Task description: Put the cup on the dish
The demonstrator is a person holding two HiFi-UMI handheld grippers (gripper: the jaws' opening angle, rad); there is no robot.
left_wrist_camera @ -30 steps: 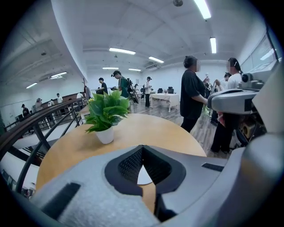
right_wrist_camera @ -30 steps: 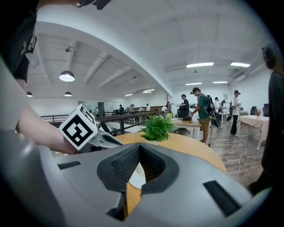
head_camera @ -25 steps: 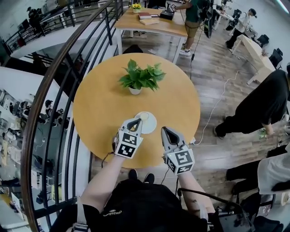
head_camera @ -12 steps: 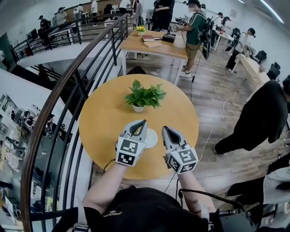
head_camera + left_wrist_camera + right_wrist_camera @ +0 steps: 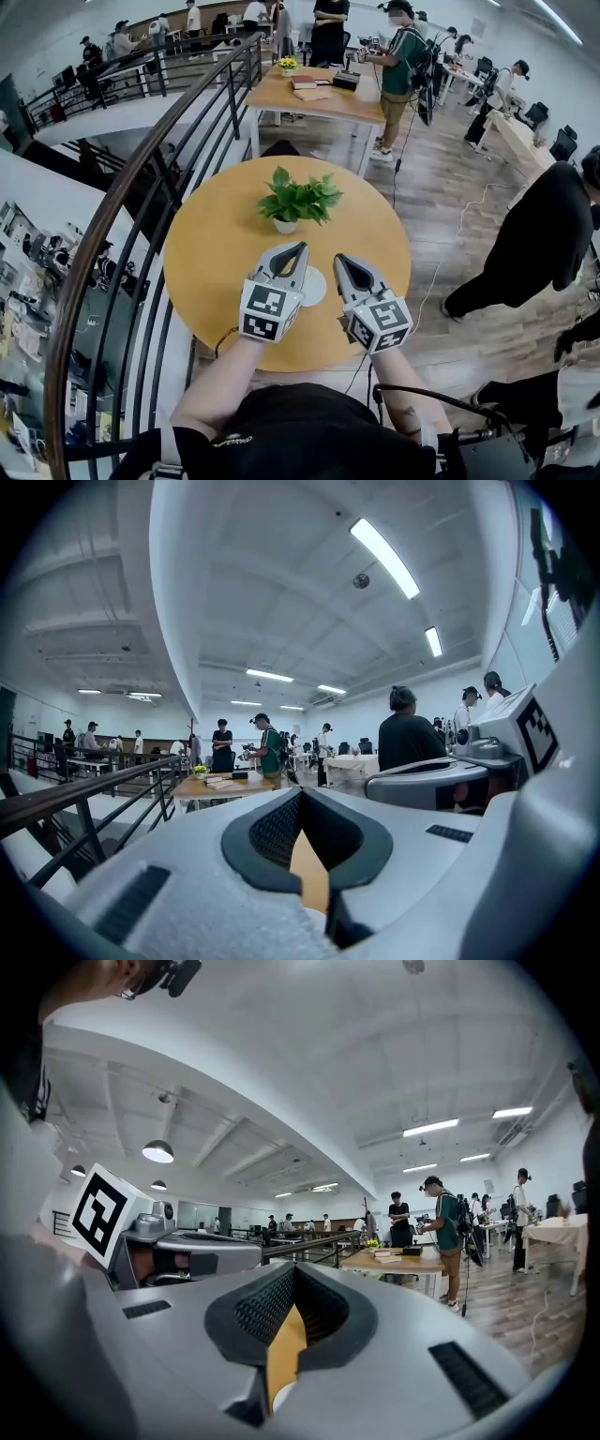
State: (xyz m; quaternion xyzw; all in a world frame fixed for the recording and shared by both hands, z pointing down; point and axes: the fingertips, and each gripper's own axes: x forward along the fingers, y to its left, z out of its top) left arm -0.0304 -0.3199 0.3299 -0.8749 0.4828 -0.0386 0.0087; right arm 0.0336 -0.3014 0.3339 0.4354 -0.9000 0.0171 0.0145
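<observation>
Your left gripper [image 5: 300, 247] & right gripper [image 5: 339, 261] hang side by side over the near edge of the round yellow wood-top counter [image 5: 216, 244], both pointing level, marker cubes toward you.

L fingers [image 5: 267, 829]: grey shells w/ dark ribbed pads, tips pressed together, nothing btwn them. Only yellow counter shows thru the gap behind the tips. R fingers [image 5: 255, 1314]: same look, tips met, nothing gripped.

Containers:
- Flat round white dish [image 5: 316, 287] lies near the counter's near edge and shows btwn the two grippers. Its left part is covered by your left gripper.
- Cup: can't tell where it sits. No view shows it, & part of the dish is hidden.
- Small white pot [image 5: 286, 226] stands btwn the counter's centre & far edge, well apart from the dish. It holds a bushy green leafy plant [image 5: 300, 199].
- Rectangular light-wood counter [image 5: 328, 103] beyond the round one carries stacked books [image 5: 307, 86] & a small pot of yellow flowers [image 5: 286, 64] at its far left corner.

A curved dark metal railing [image 5: 131, 161] w/ a brown handrail runs along the round counter's left edge. Floor is grey-brown wood plank [image 5: 441, 216].
</observation>
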